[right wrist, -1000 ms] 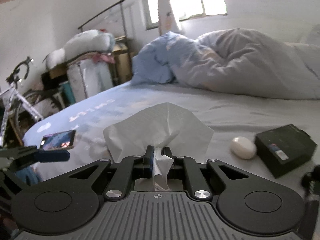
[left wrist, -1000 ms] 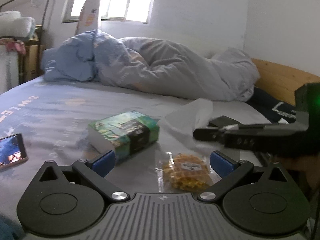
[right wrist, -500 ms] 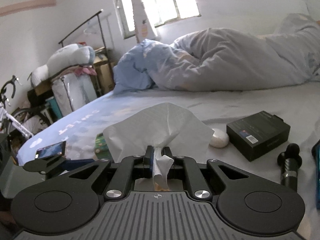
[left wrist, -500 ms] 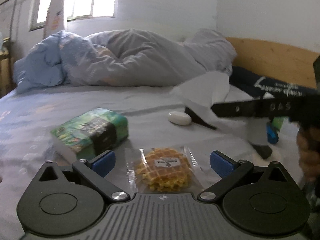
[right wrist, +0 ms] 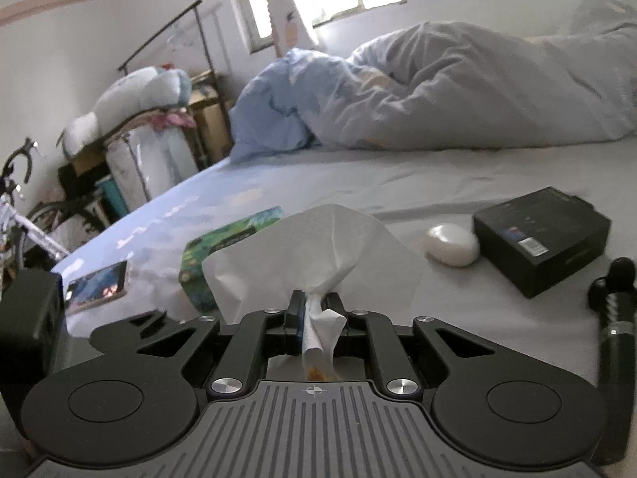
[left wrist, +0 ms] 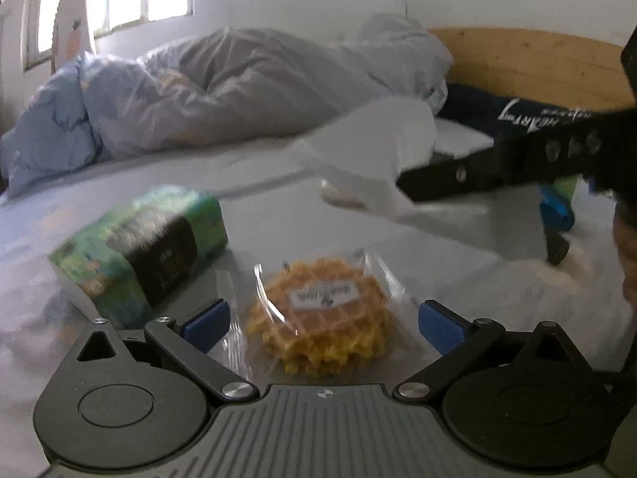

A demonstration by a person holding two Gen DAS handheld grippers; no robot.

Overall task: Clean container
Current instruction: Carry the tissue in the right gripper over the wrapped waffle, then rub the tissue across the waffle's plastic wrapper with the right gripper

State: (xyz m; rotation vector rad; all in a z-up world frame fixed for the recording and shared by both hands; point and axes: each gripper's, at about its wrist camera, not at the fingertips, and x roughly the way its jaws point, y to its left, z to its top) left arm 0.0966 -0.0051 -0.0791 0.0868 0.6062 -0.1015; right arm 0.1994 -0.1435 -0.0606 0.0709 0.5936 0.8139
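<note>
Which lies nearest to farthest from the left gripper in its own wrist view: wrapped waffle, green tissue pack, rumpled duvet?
1. Wrapped waffle, between the open left gripper's fingers.
2. Green tissue pack, ahead on the left.
3. Rumpled duvet, across the bed's far side.

White lettering reading "HEART" shows on a dark navy cloth point(left wrist: 529, 113) by the bed's wooden headboard point(left wrist: 529, 61). The waffle packet's label point(left wrist: 328, 296) is too blurred to read.

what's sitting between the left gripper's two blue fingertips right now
A clear-wrapped waffle lies on the sheet between the open left gripper's fingers, seen in the left wrist view.
</note>
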